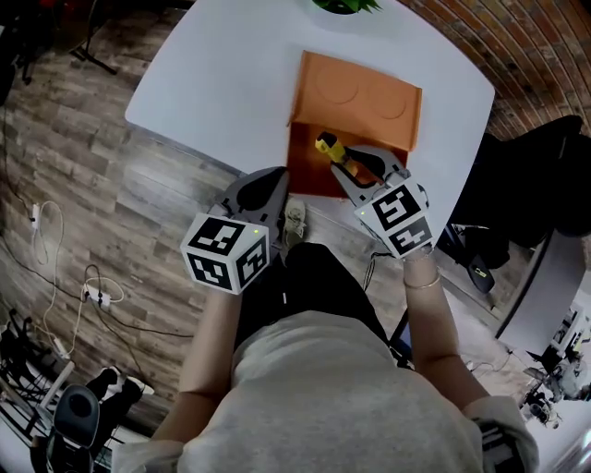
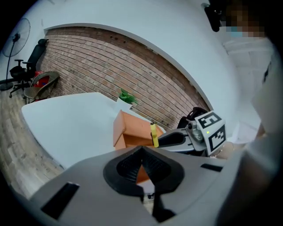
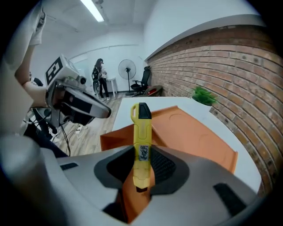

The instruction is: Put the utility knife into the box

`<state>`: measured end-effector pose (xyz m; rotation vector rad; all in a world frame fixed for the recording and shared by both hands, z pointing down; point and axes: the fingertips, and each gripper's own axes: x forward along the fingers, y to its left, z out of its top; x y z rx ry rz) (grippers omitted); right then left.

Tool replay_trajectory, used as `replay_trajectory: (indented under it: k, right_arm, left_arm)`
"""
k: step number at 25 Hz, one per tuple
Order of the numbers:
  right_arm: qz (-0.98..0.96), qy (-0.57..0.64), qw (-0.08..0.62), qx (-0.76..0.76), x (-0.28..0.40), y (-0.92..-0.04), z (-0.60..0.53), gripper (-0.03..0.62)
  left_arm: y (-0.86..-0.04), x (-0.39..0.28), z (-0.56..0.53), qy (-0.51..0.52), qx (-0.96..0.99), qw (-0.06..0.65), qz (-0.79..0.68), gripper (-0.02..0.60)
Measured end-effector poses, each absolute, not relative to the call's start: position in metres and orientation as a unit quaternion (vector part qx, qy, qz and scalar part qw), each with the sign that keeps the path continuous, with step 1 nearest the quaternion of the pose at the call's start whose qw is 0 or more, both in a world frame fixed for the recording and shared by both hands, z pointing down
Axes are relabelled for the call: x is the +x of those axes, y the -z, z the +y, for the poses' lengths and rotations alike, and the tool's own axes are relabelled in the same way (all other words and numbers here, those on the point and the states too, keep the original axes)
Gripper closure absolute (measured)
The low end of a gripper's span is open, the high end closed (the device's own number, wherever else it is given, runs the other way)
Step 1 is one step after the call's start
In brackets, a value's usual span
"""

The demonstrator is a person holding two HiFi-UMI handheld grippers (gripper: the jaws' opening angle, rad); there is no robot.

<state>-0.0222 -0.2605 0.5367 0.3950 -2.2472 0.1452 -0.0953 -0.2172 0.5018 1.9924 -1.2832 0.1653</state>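
The yellow utility knife (image 1: pixel 334 151) has a black tip and stands upright between the pads of my right gripper (image 1: pixel 355 173), which is shut on it. It hangs just over the front of the orange box (image 1: pixel 305 162), whose lid (image 1: pixel 362 95) is folded back on the white table (image 1: pixel 222 83). In the right gripper view the knife (image 3: pixel 142 141) rises from the right gripper (image 3: pixel 142 162), with the box (image 3: pixel 199 132) behind it. My left gripper (image 1: pixel 273 185) is off the table's near edge, left of the box. Its pad tips meet with nothing between them (image 2: pixel 142 152). From there the knife (image 2: pixel 154 135) and box (image 2: pixel 131 130) show ahead.
A green plant (image 1: pixel 346 5) stands at the table's far edge by the brick wall (image 1: pixel 517 37). Wooden floor with cables (image 1: pixel 92 291) lies to the left. A black office chair (image 1: pixel 545 175) is at the right. A person and a fan (image 3: pixel 127 70) are far back.
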Motion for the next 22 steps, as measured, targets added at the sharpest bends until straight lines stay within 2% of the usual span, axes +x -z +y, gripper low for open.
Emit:
replay_trajectory:
  k: [9, 22]
  right_arm:
    - [-0.841, -0.021, 0.532, 0.099, -0.015, -0.589, -0.252, 0.48]
    - [-0.829, -0.054, 0.546, 0.109, -0.019, -0.61, -0.257, 0.477]
  left_arm:
    - [-0.512, -0.108, -0.216, -0.068, 0.768, 0.376, -0.514, 0.575]
    - [-0.519, -0.114, -0.218, -0.064, 0.757, 0.388, -0.522, 0.575]
